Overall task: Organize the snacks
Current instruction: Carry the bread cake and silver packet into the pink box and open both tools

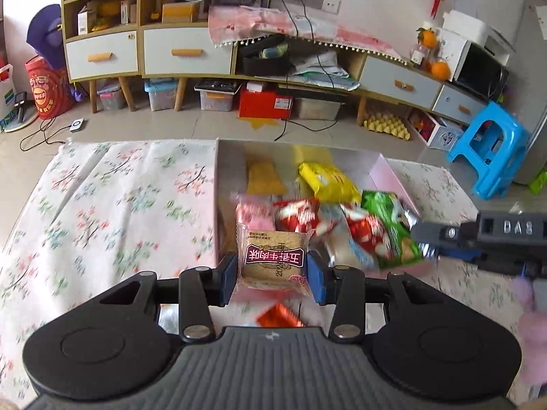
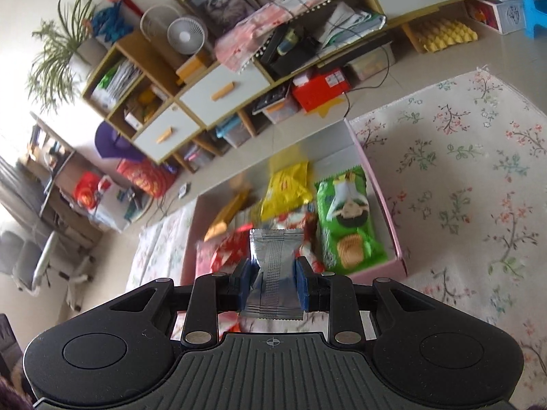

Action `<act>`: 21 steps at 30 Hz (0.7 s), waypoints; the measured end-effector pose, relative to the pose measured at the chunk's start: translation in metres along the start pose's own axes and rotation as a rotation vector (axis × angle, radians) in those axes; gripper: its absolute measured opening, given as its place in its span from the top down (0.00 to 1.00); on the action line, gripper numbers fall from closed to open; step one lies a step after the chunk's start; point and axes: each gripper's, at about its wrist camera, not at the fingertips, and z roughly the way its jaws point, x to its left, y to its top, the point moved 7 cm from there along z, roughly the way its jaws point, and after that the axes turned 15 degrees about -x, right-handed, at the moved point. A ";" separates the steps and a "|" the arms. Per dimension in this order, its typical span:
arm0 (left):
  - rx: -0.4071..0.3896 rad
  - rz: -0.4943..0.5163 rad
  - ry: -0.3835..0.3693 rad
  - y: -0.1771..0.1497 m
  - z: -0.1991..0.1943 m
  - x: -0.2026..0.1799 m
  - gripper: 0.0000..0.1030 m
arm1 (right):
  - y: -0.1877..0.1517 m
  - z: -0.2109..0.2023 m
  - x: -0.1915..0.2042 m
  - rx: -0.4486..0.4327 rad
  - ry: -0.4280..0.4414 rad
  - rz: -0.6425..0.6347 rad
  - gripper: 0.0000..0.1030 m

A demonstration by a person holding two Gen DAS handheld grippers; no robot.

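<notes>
**Both grippers loaded, box straight ahead**

Left gripper is clenched on a brown beef-flavoured snack packet, its blue pads pressing the packet's two side edges so that the wrapper stands upright between them. Right gripper is clamped on a silver foil packet, pinched at its middle with the long axis running away from the camera, toward the box.

Directly beyond both grippers lies the pink snack box, set on the floral-clothed bench with its far wall at the bench's far edge. It already carries a yellow bag, a green crisp packet along its right wall, an orange packet toward the far wall and red-and-white packets heaped near the front.

In the left view the right gripper reaches over the box's near right corner, so it appears the nearer to a drop. The left packet hangs over the near wall, left of centre. Free floor shows mainly at the far left of the box, so the left hand seems better placed for that gap.
</notes>
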 end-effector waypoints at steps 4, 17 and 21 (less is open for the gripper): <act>0.023 -0.012 -0.005 -0.002 0.018 -0.001 0.62 | -0.001 0.012 -0.008 0.003 0.008 0.067 0.74; 0.024 -0.014 -0.065 0.000 0.030 -0.005 0.61 | 0.007 0.023 -0.025 -0.072 -0.028 0.065 0.73; 0.013 0.007 -0.079 0.001 0.026 -0.007 0.54 | 0.008 0.021 -0.023 -0.082 -0.023 0.063 0.70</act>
